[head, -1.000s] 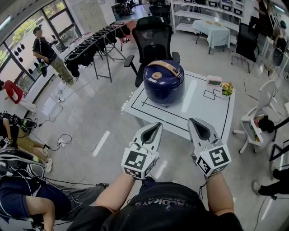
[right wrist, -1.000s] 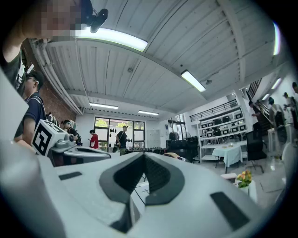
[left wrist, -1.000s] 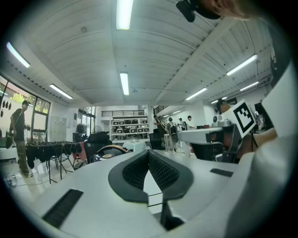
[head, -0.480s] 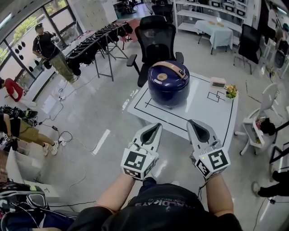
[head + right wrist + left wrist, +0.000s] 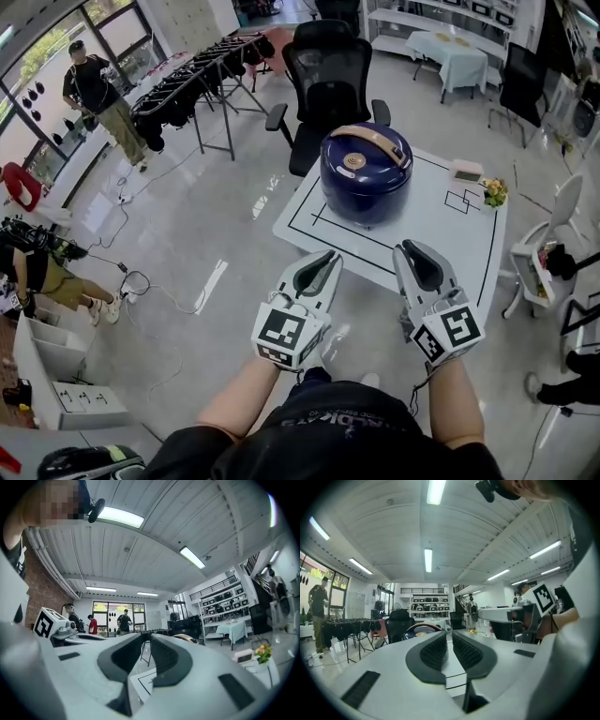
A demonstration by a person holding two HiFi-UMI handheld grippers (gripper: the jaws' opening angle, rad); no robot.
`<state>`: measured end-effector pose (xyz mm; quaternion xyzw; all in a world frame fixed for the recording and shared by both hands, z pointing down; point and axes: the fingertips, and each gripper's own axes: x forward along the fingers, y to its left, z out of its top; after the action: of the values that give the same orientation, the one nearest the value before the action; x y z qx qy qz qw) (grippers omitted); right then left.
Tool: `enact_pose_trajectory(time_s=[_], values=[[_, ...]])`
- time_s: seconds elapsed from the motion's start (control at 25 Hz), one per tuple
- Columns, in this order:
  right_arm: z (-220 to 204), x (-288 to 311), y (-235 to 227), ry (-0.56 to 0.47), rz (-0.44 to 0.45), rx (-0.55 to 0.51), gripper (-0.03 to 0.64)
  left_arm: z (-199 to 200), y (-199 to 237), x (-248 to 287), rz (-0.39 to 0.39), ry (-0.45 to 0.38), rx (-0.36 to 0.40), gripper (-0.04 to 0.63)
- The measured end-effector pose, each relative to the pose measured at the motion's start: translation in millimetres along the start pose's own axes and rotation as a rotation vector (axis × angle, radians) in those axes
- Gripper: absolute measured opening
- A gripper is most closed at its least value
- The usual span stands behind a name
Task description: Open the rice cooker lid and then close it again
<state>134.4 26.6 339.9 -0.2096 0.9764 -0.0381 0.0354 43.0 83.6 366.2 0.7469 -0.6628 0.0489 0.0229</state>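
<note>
Fingers of the left gripper are parting to a thin slit, those of the right gripper slightly wider, both pairs empty. Ahead, the table is carrying the rice cooker, well apart from them, lid shut. Approach is seemingly underway; next they are likely needing to reach its handle.

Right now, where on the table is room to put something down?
Free: the white table right of the blue rice cooker, toward the near edge. Crowded: the far right corner, with a small box and flowers.
</note>
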Motion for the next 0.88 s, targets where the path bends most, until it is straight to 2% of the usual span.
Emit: enact_pose_trajectory(time_s=[0.16, 0.28, 0.64, 0.88], values=[[1, 22, -9, -0.01, -0.061, -0.003, 0.091, -2, 21, 14, -0.053, 0.001, 0.031, 0.198], [6, 37, -15, -0.013, -0.113, 0.01, 0.097, 1, 43, 21, -0.076, 0.001, 0.043, 0.277], [11, 79, -19, -0.032, -0.233, -0.004, 0.097, 6, 100, 38, -0.167, -0.026, 0.061, 0.296], [12, 95, -14, -0.031, -0.276, -0.03, 0.097, 10, 123, 43, -0.204, -0.04, 0.066, 0.298]])
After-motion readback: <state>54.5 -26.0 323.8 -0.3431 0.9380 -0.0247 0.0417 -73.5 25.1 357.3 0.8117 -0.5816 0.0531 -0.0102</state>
